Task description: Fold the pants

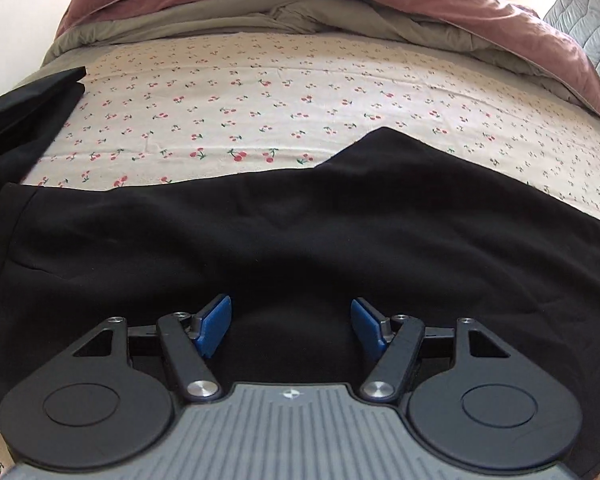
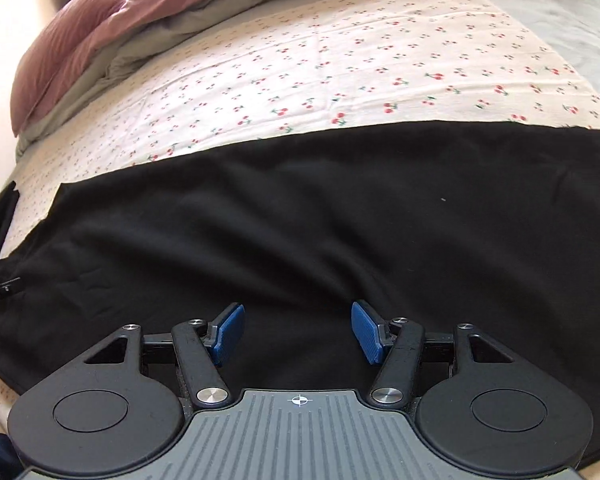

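Note:
Black pants (image 1: 300, 232) lie spread flat across the near part of the bed, on a white cherry-print sheet (image 1: 260, 92). They also fill the lower half of the right wrist view (image 2: 300, 216), lightly wrinkled. My left gripper (image 1: 291, 312) is open, its blue pads wide apart just above the black cloth near its front edge. My right gripper (image 2: 298, 316) is open too, blue pads apart over the pants. Neither holds anything.
A second black garment (image 1: 24, 112) lies folded at the bed's left edge. A bunched mauve and grey duvet (image 1: 340, 8) runs along the far side, also in the right wrist view (image 2: 112, 28). A grey quilted pillow (image 1: 584, 20) sits at the far right.

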Motion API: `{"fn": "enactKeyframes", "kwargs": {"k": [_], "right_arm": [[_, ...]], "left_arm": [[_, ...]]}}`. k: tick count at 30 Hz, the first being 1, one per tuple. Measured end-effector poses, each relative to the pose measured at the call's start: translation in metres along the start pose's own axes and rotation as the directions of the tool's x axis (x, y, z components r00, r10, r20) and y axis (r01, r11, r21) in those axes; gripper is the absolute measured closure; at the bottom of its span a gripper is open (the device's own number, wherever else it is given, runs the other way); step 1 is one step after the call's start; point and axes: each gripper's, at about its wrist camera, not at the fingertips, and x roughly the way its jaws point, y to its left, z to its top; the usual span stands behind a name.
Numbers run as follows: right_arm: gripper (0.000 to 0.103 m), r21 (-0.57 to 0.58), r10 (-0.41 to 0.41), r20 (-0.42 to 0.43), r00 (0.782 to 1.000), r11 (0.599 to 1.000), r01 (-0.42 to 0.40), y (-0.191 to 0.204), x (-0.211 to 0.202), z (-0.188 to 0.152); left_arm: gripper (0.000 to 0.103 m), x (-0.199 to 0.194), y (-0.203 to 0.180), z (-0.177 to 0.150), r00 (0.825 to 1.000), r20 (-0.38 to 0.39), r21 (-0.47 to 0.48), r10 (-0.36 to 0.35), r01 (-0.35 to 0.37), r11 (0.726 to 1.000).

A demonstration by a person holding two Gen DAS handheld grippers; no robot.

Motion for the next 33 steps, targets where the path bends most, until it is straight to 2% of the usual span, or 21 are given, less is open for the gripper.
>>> {"fn": "enactKeyframes", "kwargs": {"k": [2, 4, 6, 8, 10, 12, 14, 16, 18, 20, 24, 26, 29, 31, 33], "right_arm": [[0.046, -0.010, 0.024, -0.012, 1.000, 1.000, -0.024, -0.013, -0.010, -0.012], [0.044, -0.085, 0.039, -0.018, 0.999, 0.996, -0.040, -0.017, -0.021, -0.024], [0.042, -0.113, 0.035, 0.017, 0.999, 0.993, -0.033, -0.022, -0.033, -0.031], [0.042, -0.091, 0.016, 0.068, 0.998, 0.996, -0.009, -0.035, -0.044, -0.031], [0.041, -0.013, -0.044, 0.115, 0.992, 0.999, 0.046, -0.057, -0.051, -0.025], [0.041, 0.016, -0.141, 0.110, 0.984, 0.990, 0.140, -0.070, -0.049, -0.022], [0.038, -0.055, -0.279, 0.057, 0.959, 0.958, 0.282, -0.074, -0.040, -0.026], [0.021, -0.155, -0.330, 0.037, 0.943, 0.930, 0.332, -0.072, -0.043, -0.040], [0.020, -0.184, -0.316, 0.007, 0.949, 0.932, 0.312, -0.079, -0.050, -0.049], [0.020, -0.152, -0.294, -0.010, 0.956, 0.945, 0.289, -0.096, -0.060, -0.053], [0.021, -0.154, -0.276, -0.013, 0.961, 0.950, 0.271, -0.104, -0.070, -0.056], [0.022, -0.153, -0.276, 0.019, 0.961, 0.949, 0.275, -0.101, -0.074, -0.053], [0.020, -0.096, -0.269, 0.158, 0.950, 0.953, 0.286, -0.094, -0.088, -0.043], [0.020, -0.033, -0.232, 0.191, 0.954, 0.969, 0.243, -0.095, -0.086, -0.034], [0.020, -0.004, -0.237, 0.192, 0.952, 0.970, 0.242, -0.094, -0.075, -0.021]], "left_arm": [[0.033, 0.005, -0.007, 0.000, 0.999, 0.019, 0.030, 0.037, -0.038, 0.999], [0.031, 0.005, -0.010, 0.002, 0.998, 0.023, 0.023, 0.052, -0.053, 0.998], [0.031, 0.004, -0.013, 0.005, 0.998, 0.034, 0.010, 0.061, -0.062, 0.998], [0.031, 0.000, -0.022, 0.006, 0.998, 0.057, 0.025, 0.039, -0.040, 0.999], [0.031, -0.001, -0.035, 0.006, 0.996, 0.087, 0.057, 0.016, -0.021, 0.998], [0.031, 0.002, -0.052, 0.005, 0.996, 0.090, 0.114, 0.008, -0.018, 0.993], [0.030, 0.008, -0.061, 0.003, 0.996, 0.084, 0.143, 0.019, -0.031, 0.989], [0.030, 0.008, -0.063, 0.004, 0.996, 0.087, 0.153, 0.026, -0.039, 0.988], [0.030, 0.008, -0.060, 0.007, 0.996, 0.084, 0.144, 0.028, -0.040, 0.989], [0.030, 0.009, -0.056, 0.007, 0.997, 0.072, 0.122, 0.019, -0.028, 0.992], [0.030, 0.006, -0.056, 0.008, 0.998, 0.068, 0.111, 0.004, -0.012, 0.994], [0.030, 0.003, -0.056, 0.009, 0.997, 0.077, 0.106, -0.027, 0.018, 0.994], [0.030, -0.004, -0.063, 0.008, 0.991, 0.107, 0.113, -0.074, 0.062, 0.992], [0.030, -0.006, -0.069, 0.008, 0.988, 0.130, 0.125, -0.086, 0.069, 0.990], [0.030, -0.004, -0.075, 0.007, 0.988, 0.126, 0.136, -0.091, 0.073, 0.988]]}}
